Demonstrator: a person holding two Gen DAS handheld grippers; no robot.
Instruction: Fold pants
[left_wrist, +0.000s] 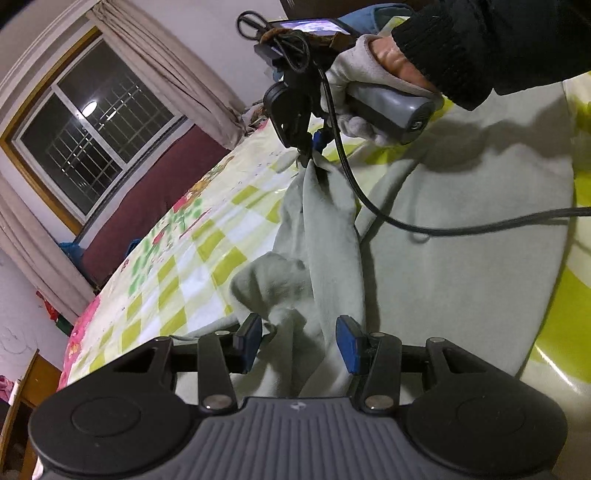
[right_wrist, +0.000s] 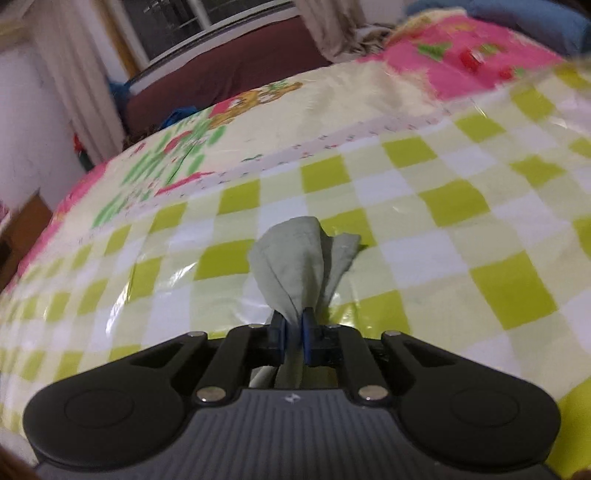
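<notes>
Pale grey-green pants (left_wrist: 461, 266) lie spread on a bed with a green-and-white checked cover (left_wrist: 192, 266). In the left wrist view my left gripper (left_wrist: 299, 345) is open, its blue pads on either side of a raised fold of the pants. My right gripper (left_wrist: 310, 153), held by a gloved hand, is shut on a corner of the pants and lifts it off the bed. In the right wrist view my right gripper (right_wrist: 293, 334) pinches a bunch of the pants (right_wrist: 299, 266) that sticks out past its pads.
A black cable (left_wrist: 424, 225) hangs from the right gripper across the pants. A dark red headboard (left_wrist: 147, 192), a window (left_wrist: 92, 133) with curtains, and a wooden cabinet (left_wrist: 29, 391) edge the bed. A pink patterned border (right_wrist: 480, 62) lies at the far side.
</notes>
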